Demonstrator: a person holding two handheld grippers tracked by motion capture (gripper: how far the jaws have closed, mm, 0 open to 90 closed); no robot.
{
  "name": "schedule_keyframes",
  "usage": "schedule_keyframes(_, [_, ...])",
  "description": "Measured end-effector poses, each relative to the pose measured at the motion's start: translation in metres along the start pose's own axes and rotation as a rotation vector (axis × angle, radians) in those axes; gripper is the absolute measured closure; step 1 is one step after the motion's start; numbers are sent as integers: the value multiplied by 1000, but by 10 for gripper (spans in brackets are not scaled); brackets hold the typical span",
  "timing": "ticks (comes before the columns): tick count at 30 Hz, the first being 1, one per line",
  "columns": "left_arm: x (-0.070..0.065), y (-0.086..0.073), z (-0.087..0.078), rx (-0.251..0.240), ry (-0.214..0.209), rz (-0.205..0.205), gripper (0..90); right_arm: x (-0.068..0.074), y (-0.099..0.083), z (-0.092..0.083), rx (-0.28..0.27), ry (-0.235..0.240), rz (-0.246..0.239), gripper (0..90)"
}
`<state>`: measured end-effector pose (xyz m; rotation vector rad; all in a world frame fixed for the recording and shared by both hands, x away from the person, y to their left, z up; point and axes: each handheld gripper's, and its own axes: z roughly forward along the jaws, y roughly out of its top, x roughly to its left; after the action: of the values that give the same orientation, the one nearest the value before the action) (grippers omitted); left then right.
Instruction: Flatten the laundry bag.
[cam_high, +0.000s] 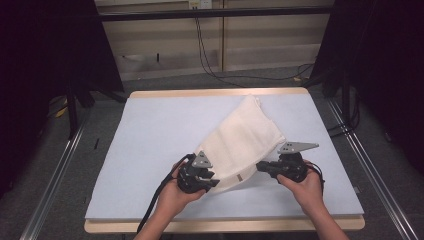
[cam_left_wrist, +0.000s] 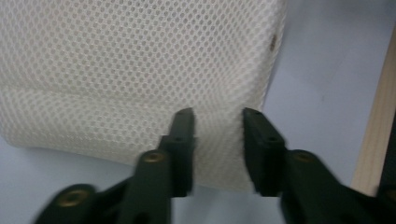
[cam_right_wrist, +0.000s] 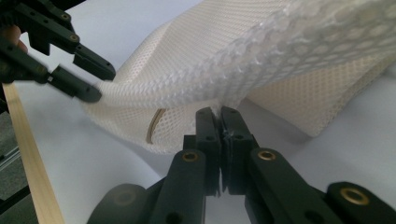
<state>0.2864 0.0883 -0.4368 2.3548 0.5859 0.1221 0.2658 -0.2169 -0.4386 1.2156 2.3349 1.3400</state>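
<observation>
A cream mesh cloth lies diagonally on the pale blue mat, its near end lifted between both grippers. My left gripper holds the cloth's near left corner. In the left gripper view the honeycomb mesh fills the gap between its jaws, which press on a thick fold. My right gripper is at the near right edge. In the right gripper view its jaws are pinched on a thin layer of mesh, and the left gripper clamps the far corner.
The mat covers a table with a wooden rim, close to both hands at the front. A small tan tag sits on the cloth's near edge. Dark curtains, metal rails and cables surround the table on the floor.
</observation>
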Motion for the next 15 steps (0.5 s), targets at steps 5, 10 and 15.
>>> schedule_keyframes(5, [16, -1, -10, -45, -49, -125, 835, -1, -3, 5, 0, 3, 6, 834])
schedule_keyframes(10, [32, 2, -22, -42, -24, -186, 844, -8, -8, 2, 5, -20, 21, 765])
schedule_keyframes(15, [47, 2, -32, -70, -22, -246, 850, -16, -15, 0, 26, -65, 19, 731])
